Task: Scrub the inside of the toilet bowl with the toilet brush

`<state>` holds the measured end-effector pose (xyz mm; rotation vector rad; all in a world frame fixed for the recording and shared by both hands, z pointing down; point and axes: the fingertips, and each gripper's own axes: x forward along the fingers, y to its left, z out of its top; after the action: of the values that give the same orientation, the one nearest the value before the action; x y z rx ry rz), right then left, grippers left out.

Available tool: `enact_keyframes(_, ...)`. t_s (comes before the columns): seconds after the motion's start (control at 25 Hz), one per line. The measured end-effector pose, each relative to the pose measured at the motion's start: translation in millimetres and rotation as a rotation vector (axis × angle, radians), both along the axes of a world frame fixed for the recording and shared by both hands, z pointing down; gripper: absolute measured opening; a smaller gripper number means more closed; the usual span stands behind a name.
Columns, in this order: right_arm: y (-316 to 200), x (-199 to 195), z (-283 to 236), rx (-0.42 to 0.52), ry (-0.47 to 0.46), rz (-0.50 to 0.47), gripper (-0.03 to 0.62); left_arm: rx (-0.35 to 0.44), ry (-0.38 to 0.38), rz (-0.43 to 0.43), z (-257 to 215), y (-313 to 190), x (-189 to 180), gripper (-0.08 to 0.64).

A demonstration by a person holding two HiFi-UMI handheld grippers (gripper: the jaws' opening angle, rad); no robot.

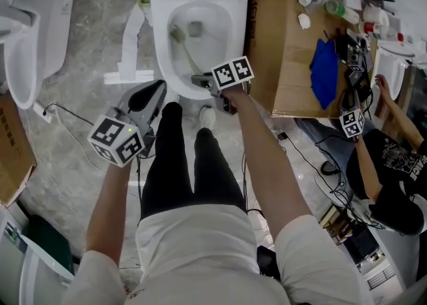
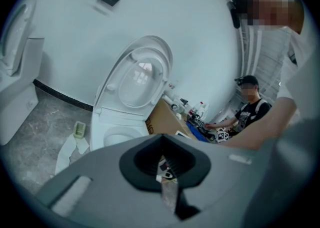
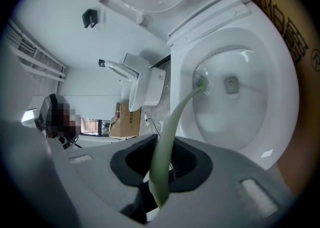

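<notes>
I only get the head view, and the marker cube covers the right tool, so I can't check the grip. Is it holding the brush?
Observer: Yes. The right tool is shut on the toilet brush, on its pale green handle.
Operator: Is the seat up?
Observer: Yes, the seat and lid stand raised behind the bowl.
Operator: And the other hand?
Observer: The left tool is shut, with nothing between its jaws.

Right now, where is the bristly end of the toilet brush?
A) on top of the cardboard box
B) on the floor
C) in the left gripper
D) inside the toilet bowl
D: the right gripper holds the pale green toilet brush by its handle, and the bristly end is down inside the toilet bowl.
</notes>
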<state>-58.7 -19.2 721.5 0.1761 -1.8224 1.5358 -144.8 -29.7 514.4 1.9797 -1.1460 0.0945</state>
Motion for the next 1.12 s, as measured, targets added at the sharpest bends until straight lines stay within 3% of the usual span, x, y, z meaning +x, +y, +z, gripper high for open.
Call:
enact_keyframes(0.4,24.5,36.2,-13.1,-0.001,0.044,-0.209,0.066,-0.005,0.001,-0.011,-1.4,10.8,12.7,-0.009)
enact_keyframes(1.12,51.8,105.2,-28.3,0.059,0.238,-0.933,0.066,0.006,-0.024,-0.051,-4.0,43.1,16.0,-0.009)
